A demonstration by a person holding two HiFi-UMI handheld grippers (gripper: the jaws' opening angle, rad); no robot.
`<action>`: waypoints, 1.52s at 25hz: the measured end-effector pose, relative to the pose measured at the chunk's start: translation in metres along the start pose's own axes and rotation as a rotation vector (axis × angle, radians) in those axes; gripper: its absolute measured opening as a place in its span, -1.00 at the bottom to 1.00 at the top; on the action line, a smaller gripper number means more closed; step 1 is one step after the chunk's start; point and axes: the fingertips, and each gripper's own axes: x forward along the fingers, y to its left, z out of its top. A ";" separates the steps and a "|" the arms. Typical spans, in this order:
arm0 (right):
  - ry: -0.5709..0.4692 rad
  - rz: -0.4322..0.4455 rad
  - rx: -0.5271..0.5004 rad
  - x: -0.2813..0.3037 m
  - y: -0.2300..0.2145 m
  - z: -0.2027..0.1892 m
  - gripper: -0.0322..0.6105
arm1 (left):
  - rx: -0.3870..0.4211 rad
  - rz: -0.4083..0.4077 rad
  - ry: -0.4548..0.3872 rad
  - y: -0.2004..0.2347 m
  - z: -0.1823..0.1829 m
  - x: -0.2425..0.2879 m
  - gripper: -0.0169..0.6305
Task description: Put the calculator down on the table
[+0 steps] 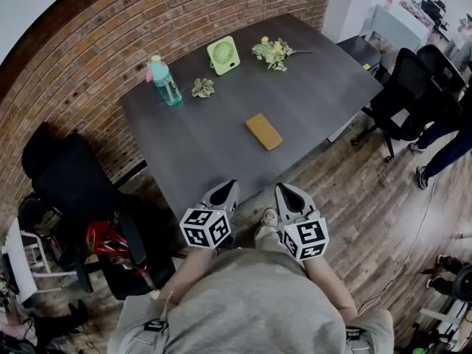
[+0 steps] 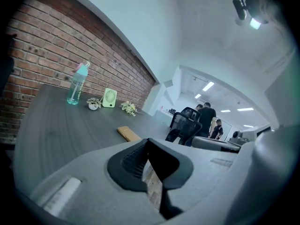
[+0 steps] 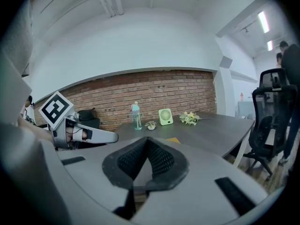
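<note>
The calculator (image 1: 263, 131), a flat yellow-orange slab, lies on the dark grey table (image 1: 192, 153) right of its middle. Nothing holds it. It also shows in the left gripper view as a calculator (image 2: 129, 134) beyond the jaws, and its corner peeks over the jaws in the right gripper view (image 3: 172, 140). My left gripper (image 1: 226, 191) and right gripper (image 1: 287, 192) hang side by side at the table's near edge, close to my body. Both are shut with nothing between the pads. The left gripper (image 3: 110, 136) shows at the left of the right gripper view.
At the table's far side stand a teal bottle (image 1: 166, 82), a small potted plant (image 1: 203, 88), a green desk fan (image 1: 223, 54) and a flower bunch (image 1: 273, 51). Black office chairs stand at the right (image 1: 402, 94) and left (image 1: 70, 186). People stand at the far right (image 1: 450, 142).
</note>
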 end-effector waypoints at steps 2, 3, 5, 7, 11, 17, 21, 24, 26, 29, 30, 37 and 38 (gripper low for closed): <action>0.000 -0.006 0.002 -0.010 0.009 -0.005 -0.89 | -0.003 -0.003 0.000 -0.002 -0.005 -0.013 -0.89; 0.002 -0.008 0.004 -0.016 0.014 -0.008 -0.89 | -0.003 -0.002 0.001 -0.003 -0.008 -0.019 -0.89; 0.005 -0.011 0.005 -0.028 0.023 -0.013 -0.89 | 0.001 -0.001 0.001 -0.007 -0.013 -0.032 -0.89; 0.005 -0.016 0.005 -0.039 0.031 -0.017 -0.89 | 0.009 -0.001 0.000 -0.012 -0.018 -0.044 -0.89; 0.001 -0.012 -0.001 -0.062 0.046 -0.024 -0.89 | 0.025 0.000 -0.006 -0.023 -0.028 -0.067 -0.89; -0.004 -0.008 -0.006 -0.094 0.069 -0.034 -0.89 | 0.019 0.000 -0.015 -0.040 -0.045 -0.099 -0.89; -0.011 -0.008 -0.015 -0.109 0.083 -0.038 -0.89 | 0.010 0.008 -0.024 -0.046 -0.054 -0.117 -0.89; -0.014 -0.010 -0.020 -0.117 0.089 -0.040 -0.89 | 0.010 0.009 -0.026 -0.051 -0.058 -0.126 -0.89; -0.014 -0.009 -0.021 -0.121 0.093 -0.042 -0.89 | 0.009 0.010 -0.025 -0.052 -0.061 -0.131 -0.89; -0.016 -0.006 -0.024 -0.123 0.099 -0.042 -0.89 | 0.005 0.010 -0.021 -0.053 -0.064 -0.136 -0.89; -0.017 -0.005 -0.024 -0.123 0.100 -0.041 -0.89 | 0.006 0.010 -0.020 -0.053 -0.064 -0.137 -0.89; -0.021 -0.017 -0.032 -0.122 0.100 -0.038 -0.89 | 0.004 0.016 -0.017 -0.052 -0.064 -0.140 -0.89; -0.020 -0.025 -0.038 -0.123 0.099 -0.038 -0.89 | 0.002 0.016 -0.018 -0.052 -0.064 -0.141 -0.89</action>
